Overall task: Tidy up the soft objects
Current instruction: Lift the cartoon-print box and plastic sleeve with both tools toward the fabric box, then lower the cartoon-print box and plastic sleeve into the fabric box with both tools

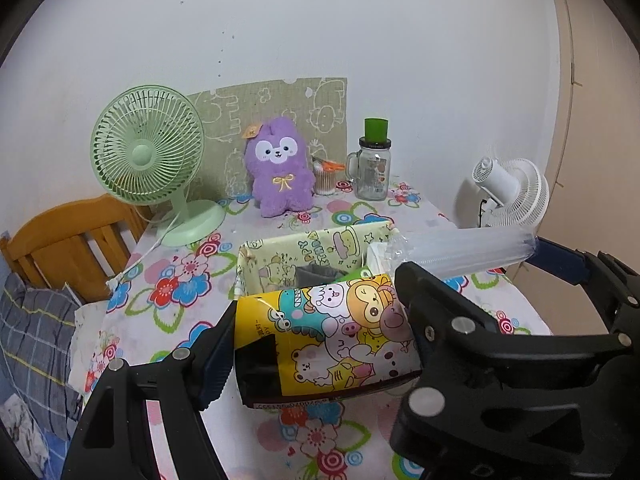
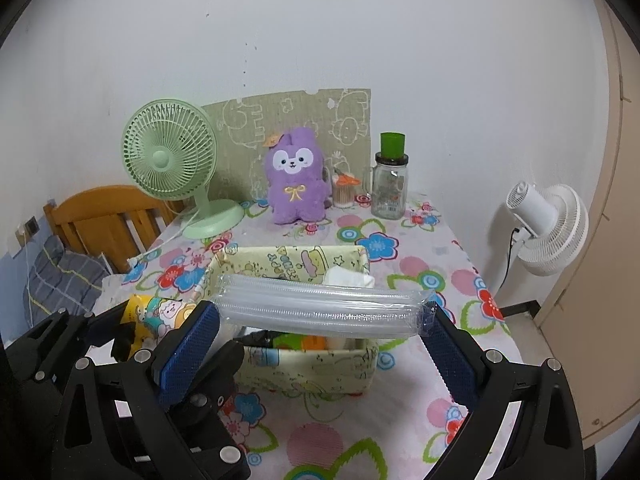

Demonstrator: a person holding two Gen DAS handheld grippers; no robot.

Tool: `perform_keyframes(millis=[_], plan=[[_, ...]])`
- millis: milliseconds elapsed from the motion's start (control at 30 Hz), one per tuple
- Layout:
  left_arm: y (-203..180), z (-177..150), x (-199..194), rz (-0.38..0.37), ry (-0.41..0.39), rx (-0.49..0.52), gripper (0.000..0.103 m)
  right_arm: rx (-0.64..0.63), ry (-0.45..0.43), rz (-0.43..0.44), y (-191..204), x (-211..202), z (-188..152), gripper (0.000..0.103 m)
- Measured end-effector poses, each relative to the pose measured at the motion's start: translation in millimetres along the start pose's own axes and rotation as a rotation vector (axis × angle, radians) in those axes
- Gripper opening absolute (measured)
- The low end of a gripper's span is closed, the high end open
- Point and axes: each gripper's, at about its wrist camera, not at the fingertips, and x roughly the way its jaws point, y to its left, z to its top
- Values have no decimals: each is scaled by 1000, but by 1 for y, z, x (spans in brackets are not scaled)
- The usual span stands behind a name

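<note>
My left gripper (image 1: 320, 316) is shut on a yellow cartoon-print pack (image 1: 324, 336) and holds it just in front of the pale yellow fabric box (image 1: 280, 250). My right gripper (image 2: 320, 320) is shut on the ends of a clear plastic sleeve of stacked cups (image 2: 320, 306), held crosswise above the box (image 2: 352, 258). The sleeve also shows in the left wrist view (image 1: 460, 254), and the pack in the right wrist view (image 2: 154, 312). The box holds a white soft item (image 2: 346, 276) and other things, partly hidden. A purple plush toy (image 2: 294, 178) sits upright at the table's back.
A green desk fan (image 2: 172, 160) stands at the back left, its cord trailing off the table. A glass jar with a green lid (image 2: 390, 184) and a cotton-swab tub (image 2: 344, 192) stand back right. A white fan (image 2: 548, 228) is beyond the right edge. A wooden headboard (image 2: 104, 216) is left.
</note>
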Motion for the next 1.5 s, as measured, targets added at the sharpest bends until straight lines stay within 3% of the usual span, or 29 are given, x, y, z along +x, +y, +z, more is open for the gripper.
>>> perform_keyframes(millis=[467,1167,1500], plan=[[5,20,33,-12,14,2,80,9,6,-3,-6,30,20,100],[18,28,87,-24,96,-26,81,-53,68,49,-1,86,29,100],[26,23,103,-38,119,-45,89,-58,129,112,1,110,27,100]])
